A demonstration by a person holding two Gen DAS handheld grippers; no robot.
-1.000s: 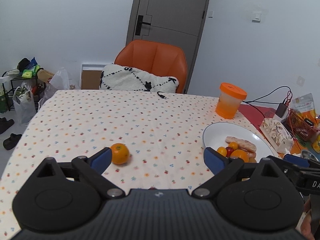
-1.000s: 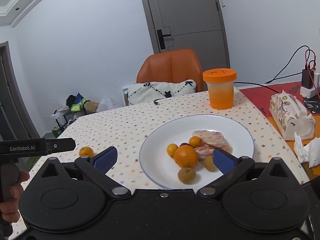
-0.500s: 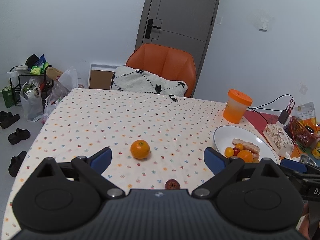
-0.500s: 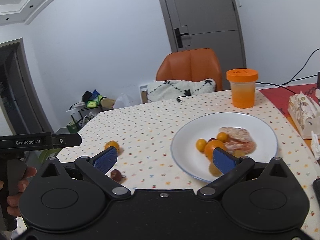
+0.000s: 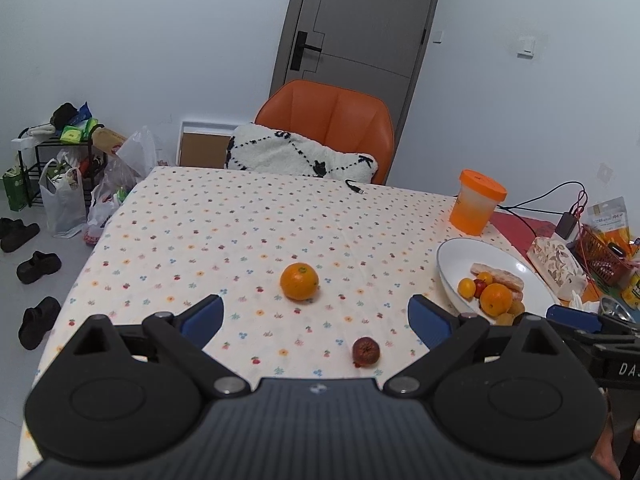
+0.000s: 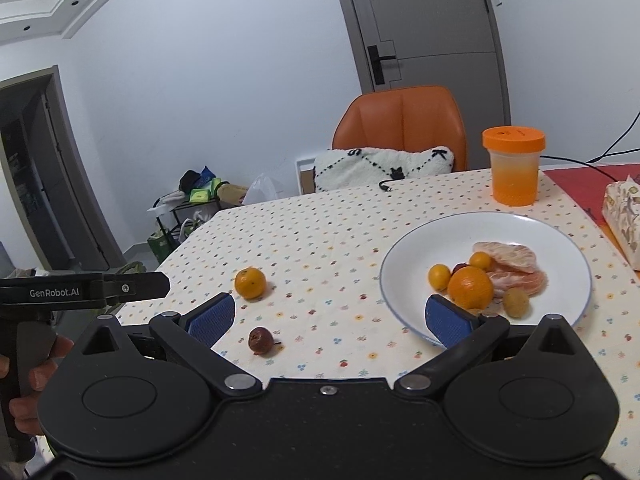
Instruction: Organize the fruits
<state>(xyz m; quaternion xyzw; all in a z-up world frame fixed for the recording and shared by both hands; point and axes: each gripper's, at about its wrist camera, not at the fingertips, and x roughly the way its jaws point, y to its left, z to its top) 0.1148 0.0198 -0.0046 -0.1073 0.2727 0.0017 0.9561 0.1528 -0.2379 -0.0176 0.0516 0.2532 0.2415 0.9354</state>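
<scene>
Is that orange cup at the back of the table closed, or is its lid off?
Closed. The orange cup stands upright beside the white plate, with its orange lid sitting flat on top.

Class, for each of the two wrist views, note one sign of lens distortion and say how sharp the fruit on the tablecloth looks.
Left wrist view: the door leans and bows, dark corners show the fisheye edge; the orange and small dark fruit are sharp with soft shadows. Right wrist view: the door frame curves, and the plate with its fruit is in focus.
</scene>
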